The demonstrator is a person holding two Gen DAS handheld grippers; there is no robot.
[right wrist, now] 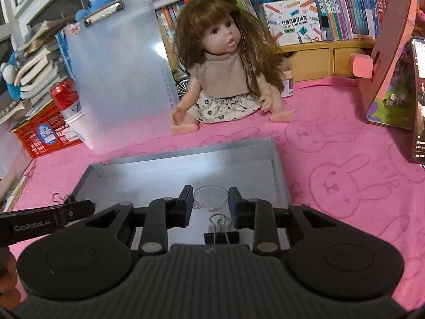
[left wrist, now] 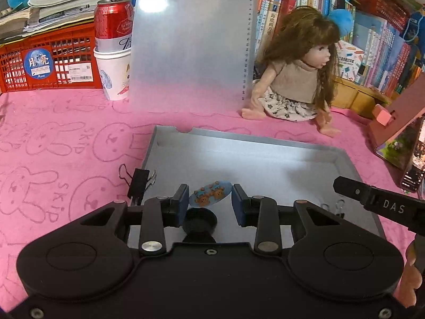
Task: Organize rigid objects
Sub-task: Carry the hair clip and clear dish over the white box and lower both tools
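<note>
Left gripper [left wrist: 209, 202] jaws clamped on bear badge [left wrist: 209, 193], right gripper [right wrist: 210, 203] jaws clamped on clear dish [right wrist: 211, 198], both above tray [right wrist: 279, 164]; risk of slipping and bouncing out

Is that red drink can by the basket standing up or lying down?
Upright. The red can stands with its top rim up, its lower end sitting inside a white paper cup beside the red basket on the pink cloth.

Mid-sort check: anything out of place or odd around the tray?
One black binder clip sits outside the grey tray, on the pink cloth at its left edge, while another binder clip lies inside. A red can stands stacked in a paper cup.
</note>
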